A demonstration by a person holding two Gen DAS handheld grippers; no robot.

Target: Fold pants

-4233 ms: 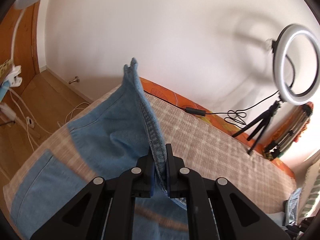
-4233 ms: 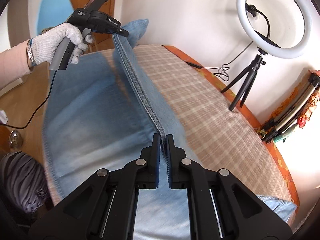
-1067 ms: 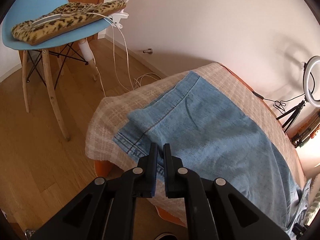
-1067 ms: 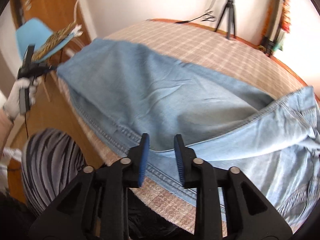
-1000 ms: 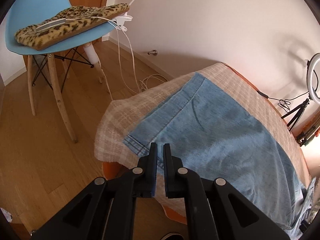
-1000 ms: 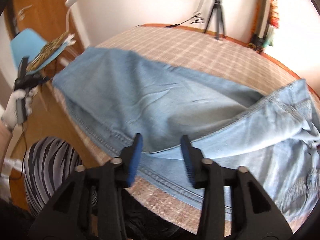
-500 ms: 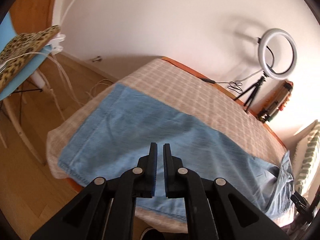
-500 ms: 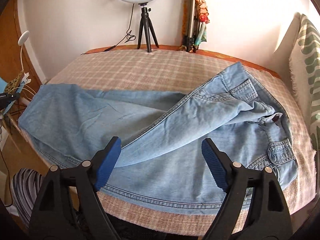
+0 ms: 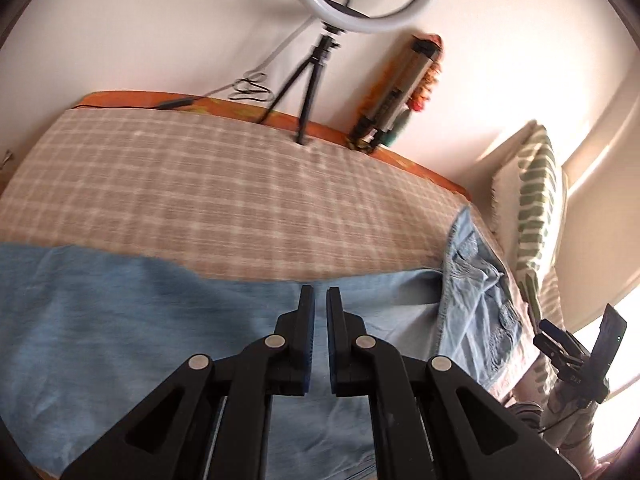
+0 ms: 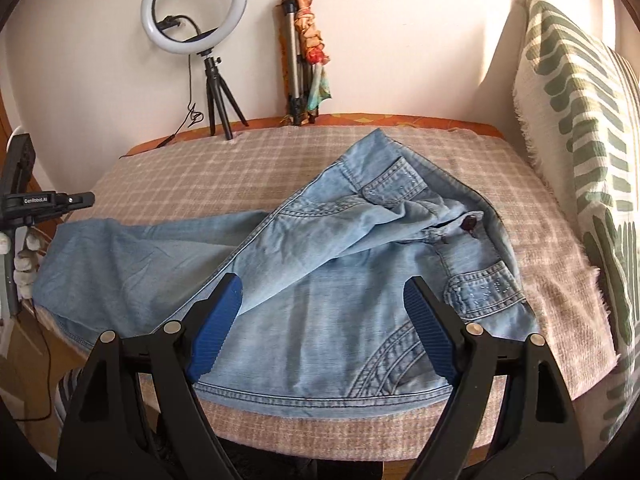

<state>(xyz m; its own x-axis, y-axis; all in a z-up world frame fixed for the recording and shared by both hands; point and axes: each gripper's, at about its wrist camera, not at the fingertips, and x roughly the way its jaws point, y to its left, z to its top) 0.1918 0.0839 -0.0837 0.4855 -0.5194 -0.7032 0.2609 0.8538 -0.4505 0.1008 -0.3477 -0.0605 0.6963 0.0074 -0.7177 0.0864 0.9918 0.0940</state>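
Light blue jeans (image 10: pixel 328 280) lie folded lengthwise on the checked bed cover (image 10: pixel 180 176), waist to the right with the button showing, legs stretching left. My right gripper (image 10: pixel 322 304) is wide open and empty, above the near edge of the jeans. My left gripper (image 9: pixel 320 300) is shut on nothing, hovering over the leg part of the jeans (image 9: pixel 160 320). It also shows in the right wrist view (image 10: pixel 80 200) at the far left, beyond the leg ends. The waist end shows at the right of the left wrist view (image 9: pixel 476 300).
A ring light on a small tripod (image 10: pixel 200 20) and a folded tripod with cloth (image 10: pixel 300 60) stand at the wall behind the bed. A green-striped pillow (image 10: pixel 580 140) stands at the right end. The bed's near edge (image 10: pixel 320 432) drops to the floor.
My left gripper let go of the leg hem and swung right over the jeans. My right gripper opened wide, released the seam and pulled back; the jeans now lie flat.
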